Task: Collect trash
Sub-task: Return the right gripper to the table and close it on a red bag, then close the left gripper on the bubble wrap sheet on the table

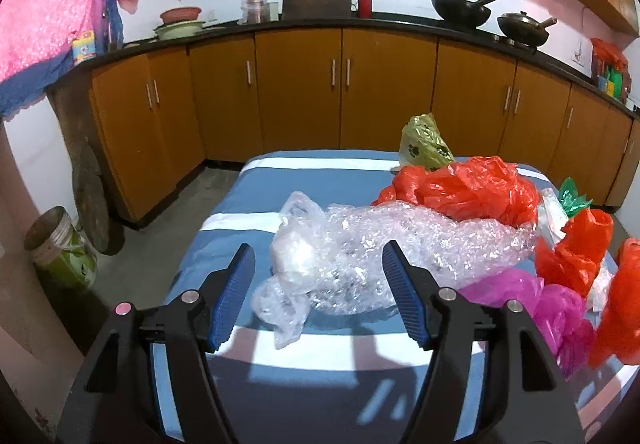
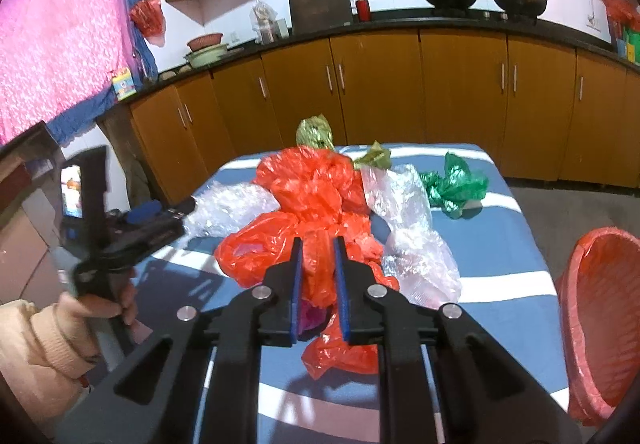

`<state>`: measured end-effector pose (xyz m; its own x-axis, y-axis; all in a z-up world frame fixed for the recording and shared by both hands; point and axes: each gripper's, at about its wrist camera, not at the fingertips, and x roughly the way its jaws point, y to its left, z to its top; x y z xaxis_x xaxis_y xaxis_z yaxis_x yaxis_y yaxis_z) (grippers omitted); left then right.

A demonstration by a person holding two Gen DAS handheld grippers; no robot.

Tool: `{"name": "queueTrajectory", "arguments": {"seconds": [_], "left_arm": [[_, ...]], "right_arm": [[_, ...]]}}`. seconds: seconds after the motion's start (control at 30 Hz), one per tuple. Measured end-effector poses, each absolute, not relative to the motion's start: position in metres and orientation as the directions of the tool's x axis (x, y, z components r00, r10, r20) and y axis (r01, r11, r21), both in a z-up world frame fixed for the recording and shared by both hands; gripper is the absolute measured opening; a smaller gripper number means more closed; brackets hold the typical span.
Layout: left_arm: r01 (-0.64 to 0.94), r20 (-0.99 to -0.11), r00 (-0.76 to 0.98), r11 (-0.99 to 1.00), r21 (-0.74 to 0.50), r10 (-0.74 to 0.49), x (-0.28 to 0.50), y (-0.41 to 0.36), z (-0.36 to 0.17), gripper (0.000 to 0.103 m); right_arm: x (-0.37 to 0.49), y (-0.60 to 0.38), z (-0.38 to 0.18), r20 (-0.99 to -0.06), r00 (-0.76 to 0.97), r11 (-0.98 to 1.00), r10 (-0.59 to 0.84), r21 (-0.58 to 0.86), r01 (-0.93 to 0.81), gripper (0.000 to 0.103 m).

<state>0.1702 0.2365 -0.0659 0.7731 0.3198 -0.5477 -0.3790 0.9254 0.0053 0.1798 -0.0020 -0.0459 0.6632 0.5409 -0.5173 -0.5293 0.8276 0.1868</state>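
Observation:
A pile of plastic trash lies on a blue and white striped table (image 1: 304, 171). My left gripper (image 1: 318, 256) is open, its jaws on either side of a clear bubble wrap bundle (image 1: 360, 256). My right gripper (image 2: 318, 250) is nearly closed on a red plastic bag (image 2: 320, 264), which hangs between the pads. More red bags (image 2: 312, 183), clear bags (image 2: 416, 244), a green bag (image 2: 456, 183), an olive bag (image 1: 426, 143) and a magenta bag (image 1: 552, 308) lie around. The left gripper also shows in the right wrist view (image 2: 176, 209).
A red basket lined with a red bag (image 2: 600, 316) stands at the table's right edge. Brown kitchen cabinets (image 1: 300, 91) run behind, with woks (image 1: 460, 7) on the counter. A lidded bucket (image 1: 60, 248) stands on the floor at left.

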Motion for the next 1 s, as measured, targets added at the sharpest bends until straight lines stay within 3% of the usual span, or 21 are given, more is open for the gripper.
{"name": "queueTrajectory", "arguments": {"seconds": [0.27, 0.43, 0.5, 0.67, 1.0], "left_arm": [[-0.366, -0.578, 0.765, 0.93, -0.028, 0.284, 0.196, 0.238, -0.068, 0.073], [-0.34, -0.637, 0.727, 0.94, -0.012, 0.255, 0.211, 0.241, -0.082, 0.072], [-0.32, -0.638, 0.731, 0.948, -0.006, 0.242, 0.21, 0.238, -0.084, 0.062], [-0.264, -0.644, 0.739, 0.965, -0.01, 0.196, 0.207, 0.232, -0.083, 0.015], [-0.221, -0.602, 0.782, 0.975, -0.027, 0.161, 0.182, 0.223, -0.066, 0.008]], "right_arm": [[0.18, -0.02, -0.03, -0.481, 0.699, 0.843, 0.529, 0.202, -0.499, 0.016], [0.184, -0.027, -0.032, -0.492, 0.706, 0.856, 0.509, 0.202, -0.476, 0.016], [0.185, -0.028, -0.034, -0.496, 0.708, 0.859, 0.503, 0.199, -0.471, 0.016], [0.186, -0.032, -0.037, -0.5, 0.712, 0.867, 0.492, 0.206, -0.455, 0.015], [0.185, -0.04, -0.035, -0.495, 0.727, 0.877, 0.476, 0.203, -0.436, 0.015]]}}
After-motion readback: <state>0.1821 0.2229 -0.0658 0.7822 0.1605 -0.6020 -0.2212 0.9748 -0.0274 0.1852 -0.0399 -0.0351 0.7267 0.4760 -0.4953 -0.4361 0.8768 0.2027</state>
